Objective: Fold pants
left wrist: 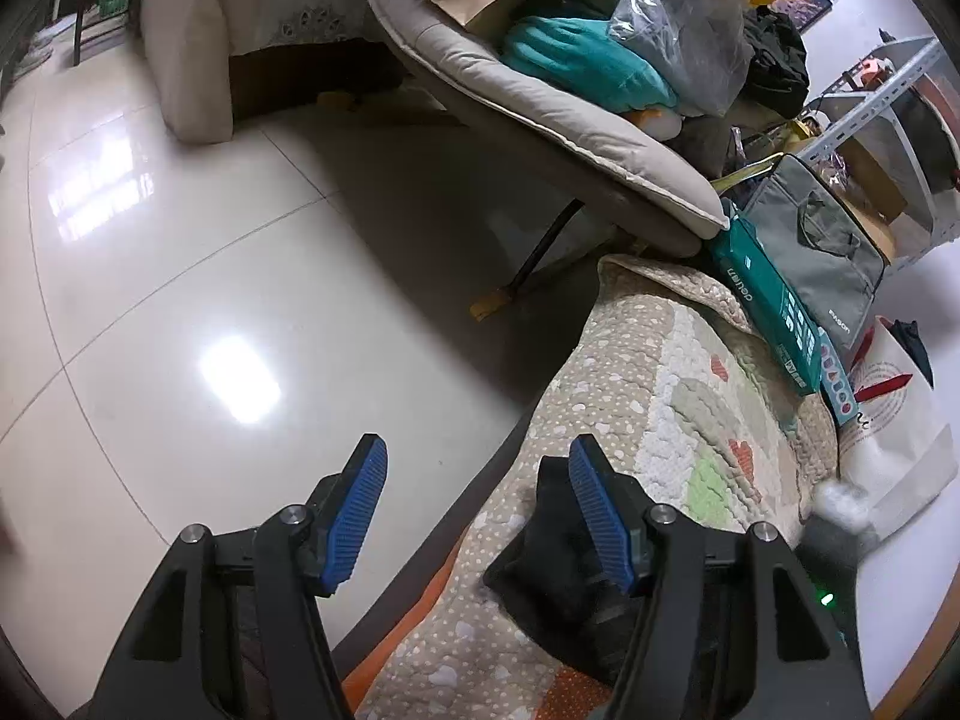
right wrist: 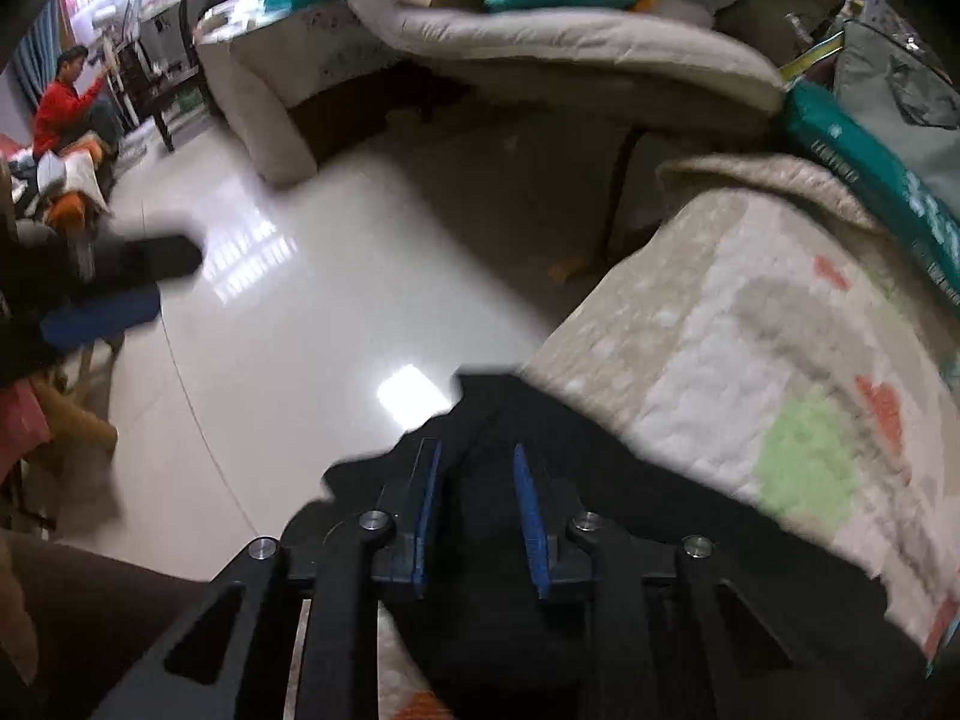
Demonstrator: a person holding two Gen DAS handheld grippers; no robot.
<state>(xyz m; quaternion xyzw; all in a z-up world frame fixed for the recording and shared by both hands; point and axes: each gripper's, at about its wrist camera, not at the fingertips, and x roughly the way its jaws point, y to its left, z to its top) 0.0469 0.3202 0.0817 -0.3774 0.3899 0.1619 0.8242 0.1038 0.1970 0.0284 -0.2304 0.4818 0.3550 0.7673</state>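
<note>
Shiny floor tiles are seen on the left. The left gripper is held with fingers wide apart, nothing between them. Just beyond, dark pants are spread on the quilted cover. In the blurred right view, the right gripper is held part open over the pants; a grip cannot be confirmed. A loaded lounge chair is seen behind, with a grey bag crowding the far right.

pants: 1, dark, between right jaws | quilted cover: 1, right of jaws | padded chair: 1, ahead | grey bag: 1
</note>
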